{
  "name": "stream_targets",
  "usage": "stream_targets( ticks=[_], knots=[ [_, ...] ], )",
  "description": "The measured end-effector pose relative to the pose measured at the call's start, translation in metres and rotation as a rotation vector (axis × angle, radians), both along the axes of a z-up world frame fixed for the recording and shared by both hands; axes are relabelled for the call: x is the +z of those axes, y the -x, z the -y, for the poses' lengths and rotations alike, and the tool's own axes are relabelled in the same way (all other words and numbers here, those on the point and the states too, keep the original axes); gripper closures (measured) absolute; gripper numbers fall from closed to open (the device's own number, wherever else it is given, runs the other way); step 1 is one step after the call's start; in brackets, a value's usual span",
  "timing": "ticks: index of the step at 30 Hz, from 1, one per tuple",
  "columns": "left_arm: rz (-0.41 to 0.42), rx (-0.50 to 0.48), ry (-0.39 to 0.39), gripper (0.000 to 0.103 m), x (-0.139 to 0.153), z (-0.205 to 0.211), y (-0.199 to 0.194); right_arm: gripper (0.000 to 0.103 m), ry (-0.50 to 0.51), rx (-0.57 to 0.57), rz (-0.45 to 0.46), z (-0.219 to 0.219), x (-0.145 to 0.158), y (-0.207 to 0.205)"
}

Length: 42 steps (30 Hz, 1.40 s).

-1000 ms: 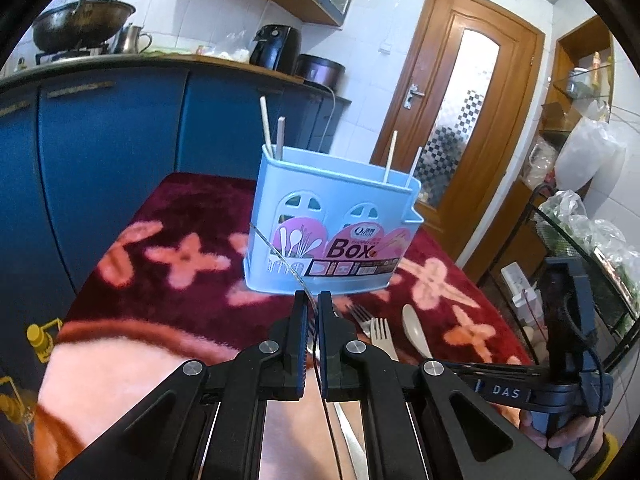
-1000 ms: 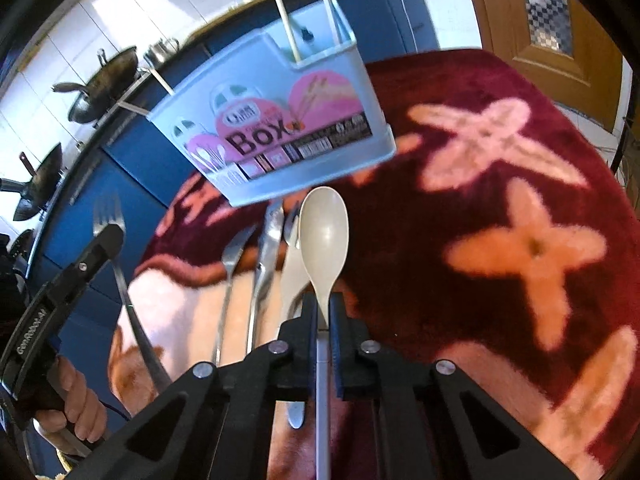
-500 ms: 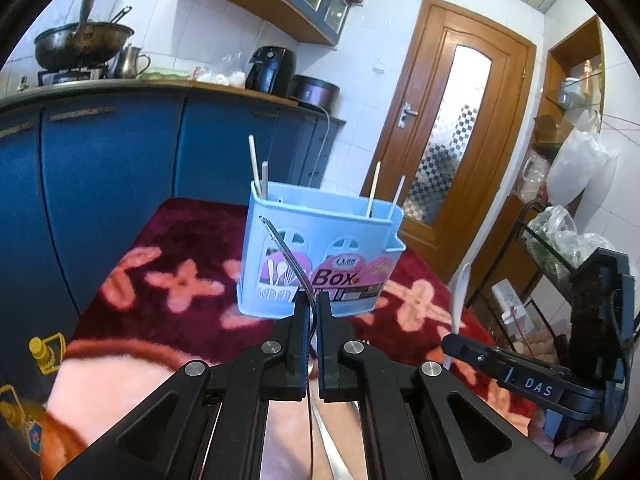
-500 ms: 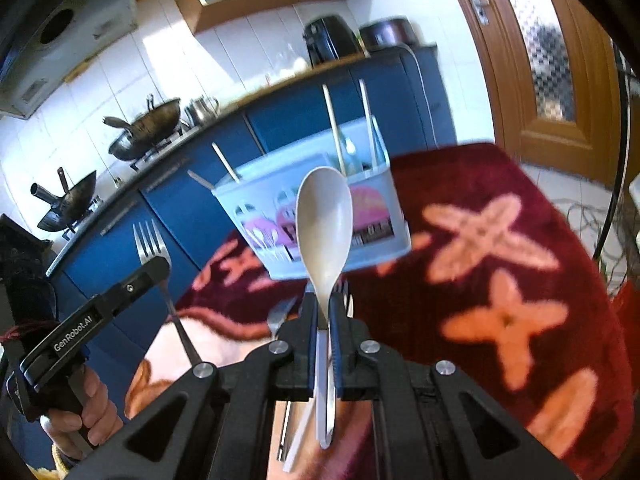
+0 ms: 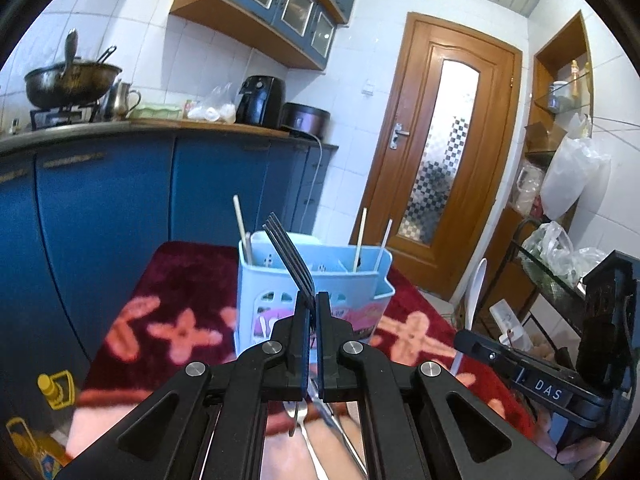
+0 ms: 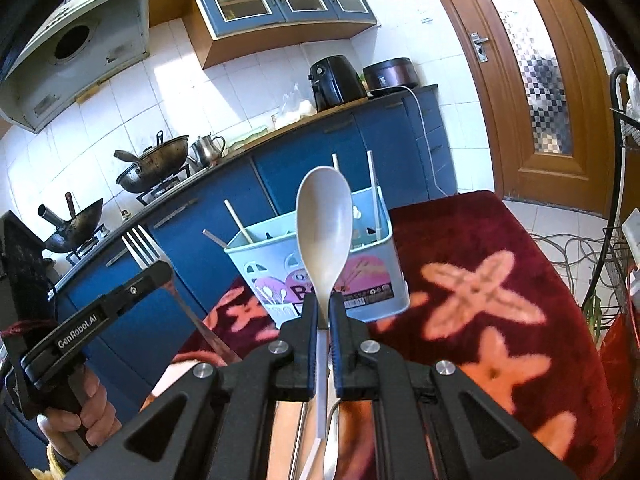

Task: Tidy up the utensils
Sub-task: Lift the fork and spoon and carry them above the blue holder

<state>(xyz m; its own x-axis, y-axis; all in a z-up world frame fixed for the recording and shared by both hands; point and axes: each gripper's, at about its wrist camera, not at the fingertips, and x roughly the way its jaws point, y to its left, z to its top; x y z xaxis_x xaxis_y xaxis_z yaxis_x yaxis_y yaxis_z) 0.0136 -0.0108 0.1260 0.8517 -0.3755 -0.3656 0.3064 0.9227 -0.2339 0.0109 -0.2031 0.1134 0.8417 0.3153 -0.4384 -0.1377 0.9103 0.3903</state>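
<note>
Your left tool (image 5: 311, 308) is clamped on the metal fork (image 5: 289, 254), your right tool (image 6: 324, 312) on the cream plastic spoon (image 6: 324, 232). Both hang above the table, before the pale blue plastic utensil box (image 6: 360, 276); lower each handle-first into a free compartment.

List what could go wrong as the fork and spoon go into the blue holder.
1. The left gripper pinches the fork at its neck, tines up and tilted; it may pivot or slip.
2. The right gripper holds the spoon bowl-up, so its handle must enter first and could snag the chopsticks standing in the holder.
3. The holder looks light; a knock from either gripper might tip it on the soft red cloth.
</note>
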Motion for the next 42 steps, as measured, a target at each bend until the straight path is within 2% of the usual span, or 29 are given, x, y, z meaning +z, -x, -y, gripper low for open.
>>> stream_targets(
  ticks=[16,32,36,42],
  knots=[
    [0.095,0.059,-0.007,0.101,0.039,0.001,-0.035,0.095,-0.014,0.006,0.029,0.004,0.012,-0.020],
    [0.182,0.088,0.027,0.101,0.090,-0.001,-0.062,0.095,-0.001,0.004,0.039,0.003,0.011,-0.026],
    [0.193,0.097,0.014,0.101,0.089,0.005,-0.072,0.095,0.006,-0.003,0.041,0.004,0.011,-0.028],
    [0.156,0.104,-0.001,0.101,0.067,0.011,-0.093,0.095,0.023,-0.032,0.055,0.010,0.014,-0.034]
  ],
)
